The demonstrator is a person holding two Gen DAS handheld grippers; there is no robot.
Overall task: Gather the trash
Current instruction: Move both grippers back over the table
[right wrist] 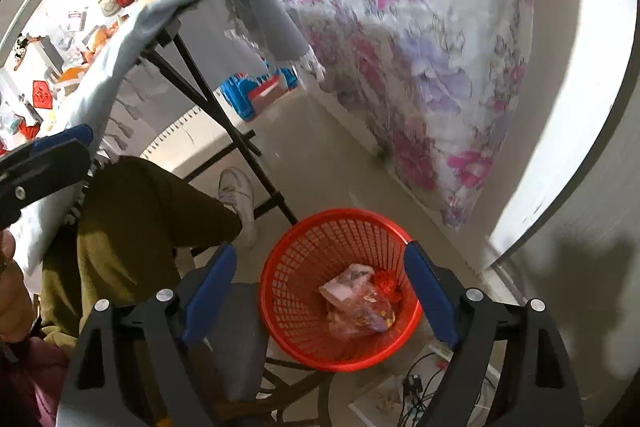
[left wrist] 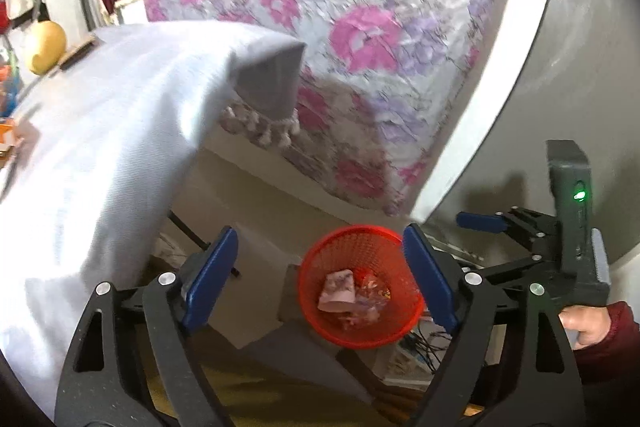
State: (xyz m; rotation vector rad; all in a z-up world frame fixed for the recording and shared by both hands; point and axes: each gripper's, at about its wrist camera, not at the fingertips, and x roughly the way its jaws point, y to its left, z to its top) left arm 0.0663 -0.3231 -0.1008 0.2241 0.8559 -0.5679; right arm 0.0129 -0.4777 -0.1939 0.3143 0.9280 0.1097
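Red basket (right wrist: 340,291): held pink wrapper (right wrist: 346,285), clear bag (right wrist: 362,315). Above it, your left gripper (left wrist: 320,279) and right gripper (right wrist: 320,291) stood wide, empty. Further trash: none seen.

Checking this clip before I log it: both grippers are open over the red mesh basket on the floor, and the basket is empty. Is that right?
Not quite. The red mesh basket is not empty: a pink packet and a clear plastic bag of scraps lie inside it, as the right wrist view shows. The rest holds: the left gripper and right gripper are both open above it.
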